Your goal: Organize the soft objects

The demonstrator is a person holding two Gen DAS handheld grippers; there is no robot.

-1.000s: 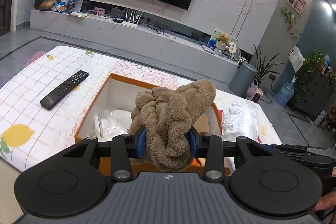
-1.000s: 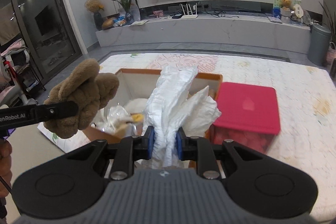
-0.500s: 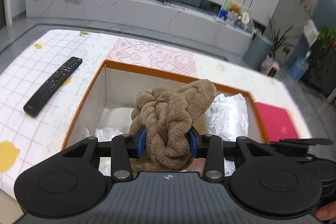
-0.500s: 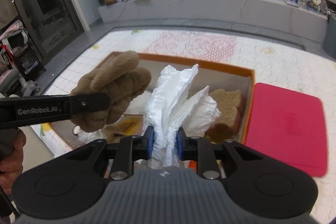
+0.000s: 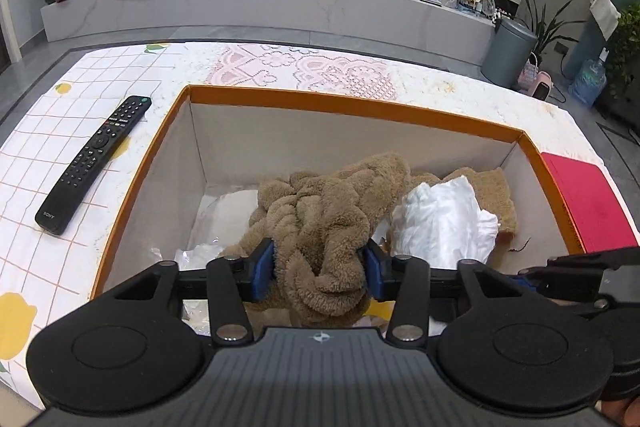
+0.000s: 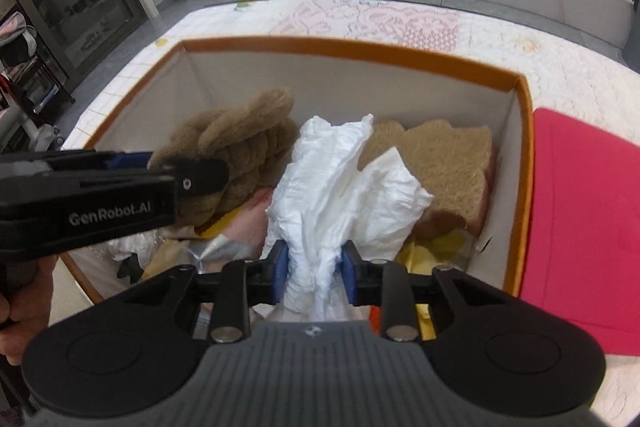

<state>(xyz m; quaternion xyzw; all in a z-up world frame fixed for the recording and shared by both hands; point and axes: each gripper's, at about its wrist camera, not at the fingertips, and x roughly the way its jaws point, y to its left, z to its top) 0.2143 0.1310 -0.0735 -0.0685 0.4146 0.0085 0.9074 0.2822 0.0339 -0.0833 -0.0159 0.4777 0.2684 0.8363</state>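
The left tool [image 5: 319, 269] is over the open box [image 5: 352, 109], and the fluffy brown toy [image 5: 328, 215] sits between its blue pads [image 5: 264, 267]. The jaws have just been opening, and the pads now look loose on the fur, so the toy is let go or nearly so. The right tool [image 6: 314, 269] is just beside it, to its right, with the white crinkly cloth [image 6: 340, 179] between its pads; its jaws have just been opening too, but the pads touch the cloth on both sides. Both soft things hang low inside the box, side by side and touching. Ahead of the right tool, by the far right wall, lies a flat tan sponge pad [image 6: 444, 163]. Under the tools sit clear plastic bags [image 5: 200, 255] and some yellow bits [image 6: 444, 247]. Right of the box is a red lid [image 6: 580, 227]. Left of the left tool, a black remote [image 5: 94, 163] rests on the tabletop [image 5: 48, 131] with its checked cloth.
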